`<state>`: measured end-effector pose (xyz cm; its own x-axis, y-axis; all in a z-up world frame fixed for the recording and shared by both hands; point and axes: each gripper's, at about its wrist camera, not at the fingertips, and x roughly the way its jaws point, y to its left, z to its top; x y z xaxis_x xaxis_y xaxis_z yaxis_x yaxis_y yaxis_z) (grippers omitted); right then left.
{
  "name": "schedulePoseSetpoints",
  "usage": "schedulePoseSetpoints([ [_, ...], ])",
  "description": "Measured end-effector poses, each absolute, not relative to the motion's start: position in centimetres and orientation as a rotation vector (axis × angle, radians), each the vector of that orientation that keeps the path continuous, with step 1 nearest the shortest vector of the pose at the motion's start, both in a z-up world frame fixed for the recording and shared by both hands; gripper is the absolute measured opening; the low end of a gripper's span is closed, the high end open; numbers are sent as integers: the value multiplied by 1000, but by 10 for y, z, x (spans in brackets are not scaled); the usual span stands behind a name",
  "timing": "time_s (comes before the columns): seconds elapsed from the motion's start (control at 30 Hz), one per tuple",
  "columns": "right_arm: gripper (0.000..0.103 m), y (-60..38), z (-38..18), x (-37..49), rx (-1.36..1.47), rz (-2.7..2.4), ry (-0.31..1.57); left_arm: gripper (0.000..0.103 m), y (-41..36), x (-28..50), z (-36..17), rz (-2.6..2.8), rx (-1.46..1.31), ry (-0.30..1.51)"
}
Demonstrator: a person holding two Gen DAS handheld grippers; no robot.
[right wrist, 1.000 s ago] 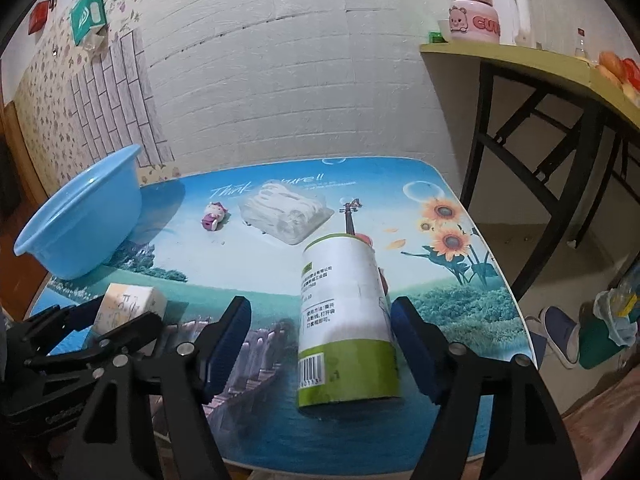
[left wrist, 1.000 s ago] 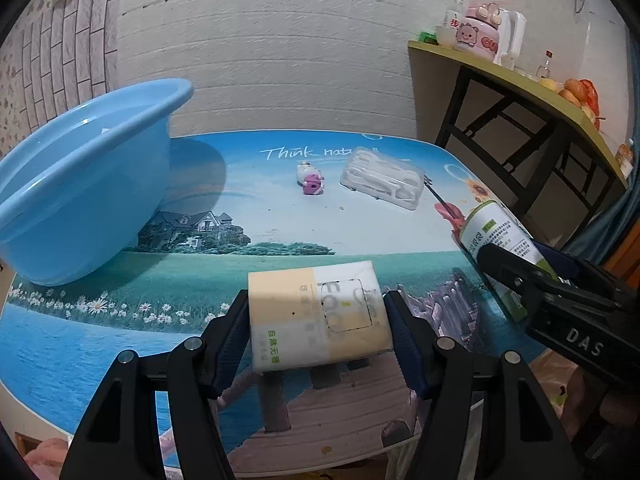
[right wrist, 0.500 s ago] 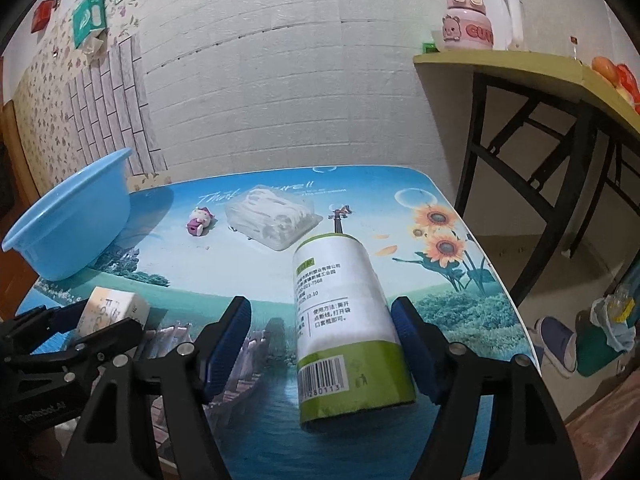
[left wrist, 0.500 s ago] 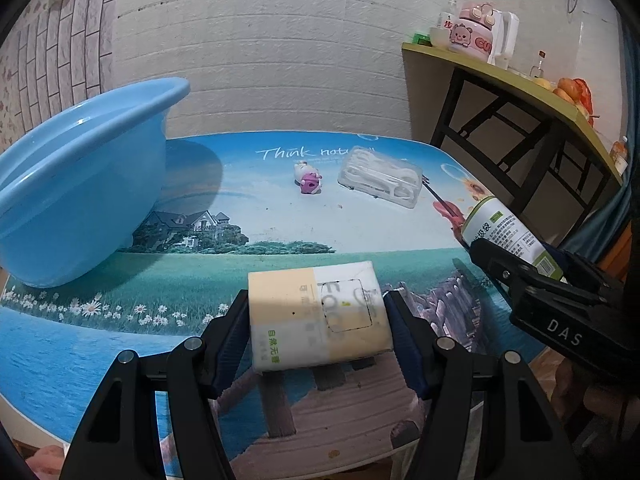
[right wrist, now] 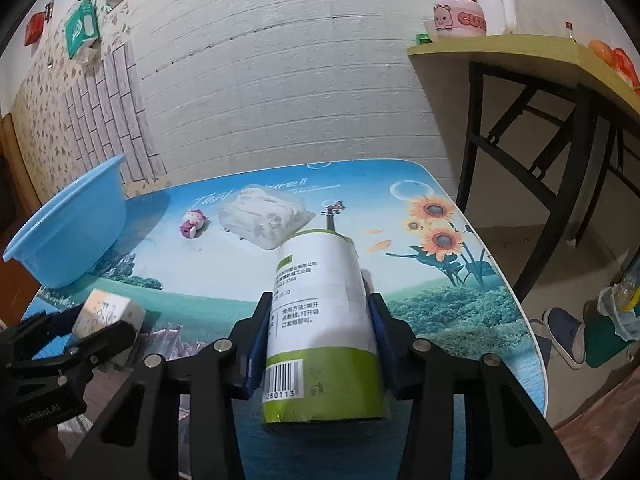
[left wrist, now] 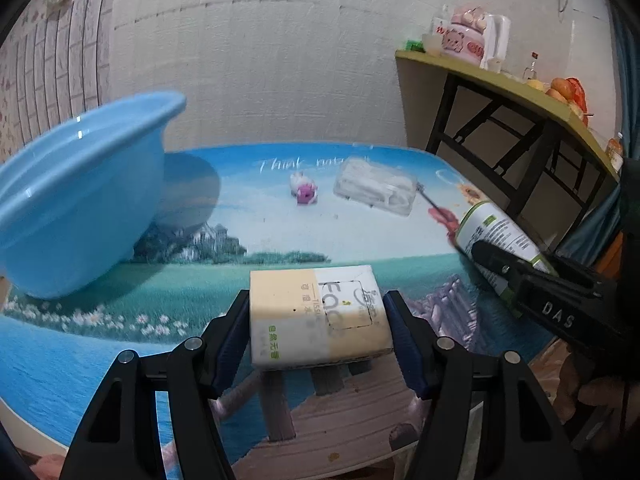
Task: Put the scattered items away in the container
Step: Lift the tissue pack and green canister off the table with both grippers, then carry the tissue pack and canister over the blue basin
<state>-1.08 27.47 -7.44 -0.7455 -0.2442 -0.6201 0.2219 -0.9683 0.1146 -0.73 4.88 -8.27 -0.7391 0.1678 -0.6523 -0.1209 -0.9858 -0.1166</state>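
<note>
Both mine loaded: left gripper [left wrist: 316, 320] clamping tissue pack [left wrist: 318, 314], right gripper [right wrist: 320, 334] pinching roll [right wrist: 324, 320] sideways so neither slips; basin [left wrist: 80, 196] ahead-left.

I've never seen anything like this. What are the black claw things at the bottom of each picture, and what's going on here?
They are hand-held grippers, one in each of a person's hands, each with a camera looking along its jaws. One picture comes from the left gripper, shut on a tissue pack. The other comes from the right gripper, shut on a green-and-white canister. Both items look lifted slightly off the picture-printed table. On it lie a small pink toy and a clear packet of white items. The blue basin on the left is the likely container.
</note>
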Motion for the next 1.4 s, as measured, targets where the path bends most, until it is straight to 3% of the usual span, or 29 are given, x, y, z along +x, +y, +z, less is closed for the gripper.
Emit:
schedulePoseSetpoints([
  [0.27,46,264,-52,-9,968,-2739,-21,63,41,-1,-53,2812,-957,-127],
  [0.83,47,203,57,14,708,-2628,-30,63,-27,1,45,3032,-745,-139],
  [1.4,47,118,79,10,663,-2451,80,63,-116,-11,17,3141,-899,-208],
])
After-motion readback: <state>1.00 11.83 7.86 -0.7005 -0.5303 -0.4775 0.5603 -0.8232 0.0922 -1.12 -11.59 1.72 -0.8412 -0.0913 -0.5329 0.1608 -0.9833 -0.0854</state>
